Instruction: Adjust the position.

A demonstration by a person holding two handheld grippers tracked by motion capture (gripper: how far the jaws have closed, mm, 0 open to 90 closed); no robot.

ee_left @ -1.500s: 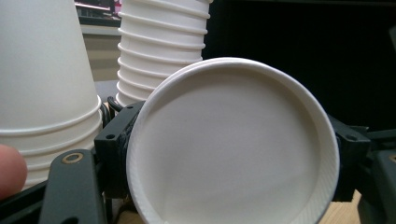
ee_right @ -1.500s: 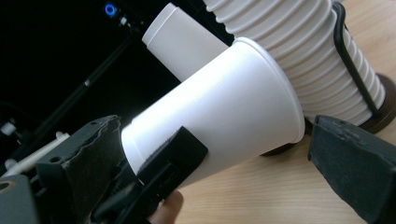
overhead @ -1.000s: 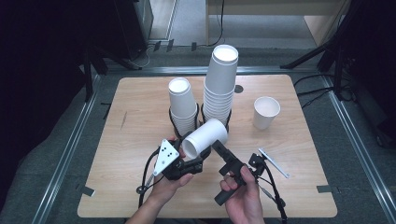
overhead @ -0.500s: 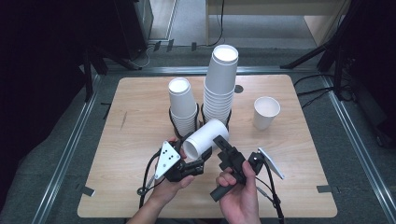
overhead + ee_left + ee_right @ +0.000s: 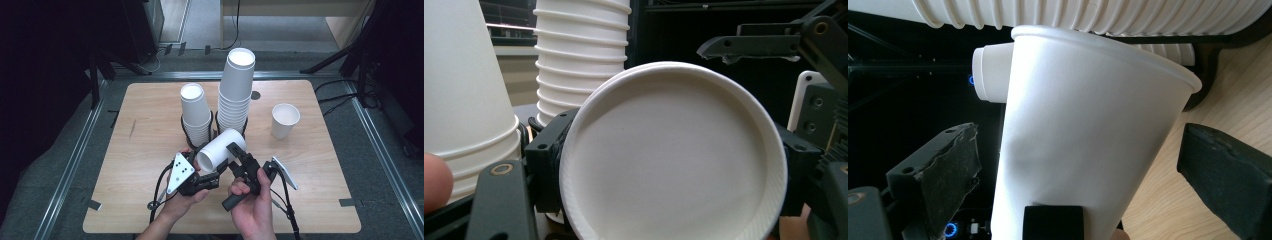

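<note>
STAGE: separating nested cups, midway | LEFT: left claw [image 5: 216, 170] is clamping the rim of the lying cup [image 5: 221, 151] at frame centre | RIGHT: right claw [image 5: 239, 154] is straddling that cup, released | DONE: single cup [image 5: 285, 120] is standing at right | LEFT TO DO: pulling apart, placing.

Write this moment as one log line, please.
left gripper: shut on cup | right gripper: open around cup | stacks: upright | lone cup: upright
</note>
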